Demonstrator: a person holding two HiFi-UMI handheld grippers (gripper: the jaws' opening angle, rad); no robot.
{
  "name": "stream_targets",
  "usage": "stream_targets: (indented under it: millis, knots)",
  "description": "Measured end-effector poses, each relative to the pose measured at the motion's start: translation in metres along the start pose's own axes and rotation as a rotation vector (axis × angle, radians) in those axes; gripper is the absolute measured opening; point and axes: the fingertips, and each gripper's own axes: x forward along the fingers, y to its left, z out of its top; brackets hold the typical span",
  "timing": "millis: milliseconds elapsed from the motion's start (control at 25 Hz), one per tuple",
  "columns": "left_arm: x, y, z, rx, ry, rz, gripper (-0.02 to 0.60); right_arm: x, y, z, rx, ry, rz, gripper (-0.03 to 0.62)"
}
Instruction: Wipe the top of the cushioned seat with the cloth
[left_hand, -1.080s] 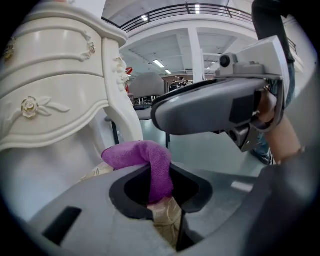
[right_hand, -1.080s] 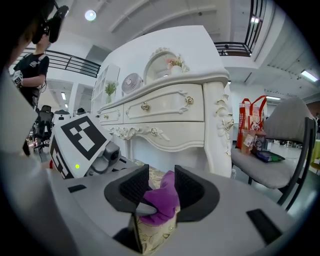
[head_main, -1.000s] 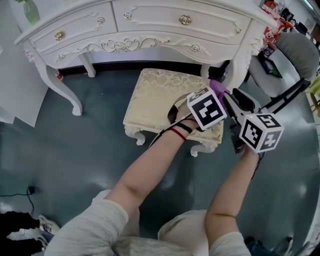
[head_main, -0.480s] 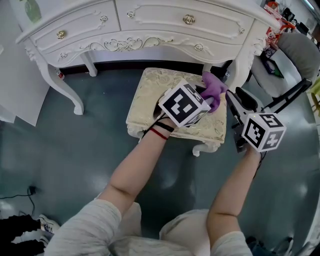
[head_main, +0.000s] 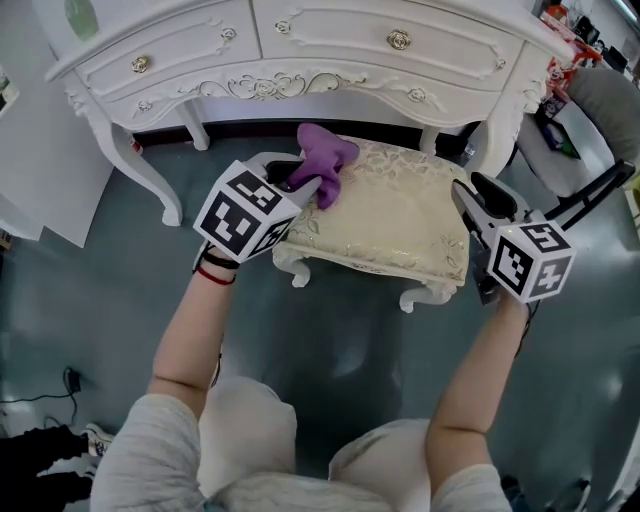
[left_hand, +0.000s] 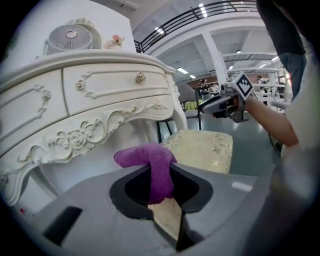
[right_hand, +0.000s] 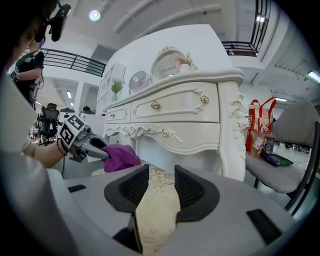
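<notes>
The purple cloth (head_main: 322, 160) hangs bunched from my left gripper (head_main: 300, 181), which is shut on it at the far left corner of the cushioned seat (head_main: 390, 215). The seat is a cream floral stool with white carved legs. In the left gripper view the cloth (left_hand: 150, 162) fills the jaws, with the seat (left_hand: 205, 149) beyond. My right gripper (head_main: 470, 204) hovers at the seat's right edge, open with nothing between its fingers. From the right gripper view I see the seat (right_hand: 155, 202) through the gap, and the cloth (right_hand: 121, 156) in the left gripper (right_hand: 100, 151) at the far side.
A white carved dressing table (head_main: 300, 50) stands right behind the seat, its legs flanking it. A grey chair (head_main: 600, 110) with a black arm (head_main: 592, 192) is close on the right. A red bag (right_hand: 260, 122) sits beyond the table. A cable (head_main: 70, 382) lies on the floor at left.
My left gripper has swept the cloth across the seat top from the right side to the far left corner. The right gripper has stayed by the right edge.
</notes>
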Motion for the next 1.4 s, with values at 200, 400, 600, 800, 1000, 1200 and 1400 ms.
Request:
stream_targets:
  millis: [200,400,600,800,1000,1200,1400]
  knots:
    - [-0.022,0.018,-0.035,-0.040,0.042,0.053,0.081,0.010,0.010,-0.003,-0.003,0.021,0.022,0.143]
    - [-0.023,0.021,-0.055,-0.082,0.068,0.075,0.081,0.015,0.016,-0.002,-0.014,0.034,0.030,0.143]
    - [-0.013,0.015,-0.068,-0.095,0.087,0.051,0.081,0.014,0.016,0.000,-0.015,0.029,0.026,0.143]
    - [-0.006,0.012,-0.065,-0.095,0.092,0.042,0.081,0.011,0.014,0.000,-0.014,0.026,0.026,0.143]
    - [0.001,0.007,-0.056,-0.082,0.098,0.024,0.081,0.010,0.014,0.000,-0.009,0.018,0.041,0.143]
    - [0.010,0.000,-0.048,-0.059,0.108,0.010,0.081,0.006,0.013,0.002,-0.005,0.007,0.040,0.143]
    - [0.020,-0.016,-0.035,-0.049,0.095,-0.024,0.081,0.002,0.009,0.003,-0.003,0.001,0.034,0.143]
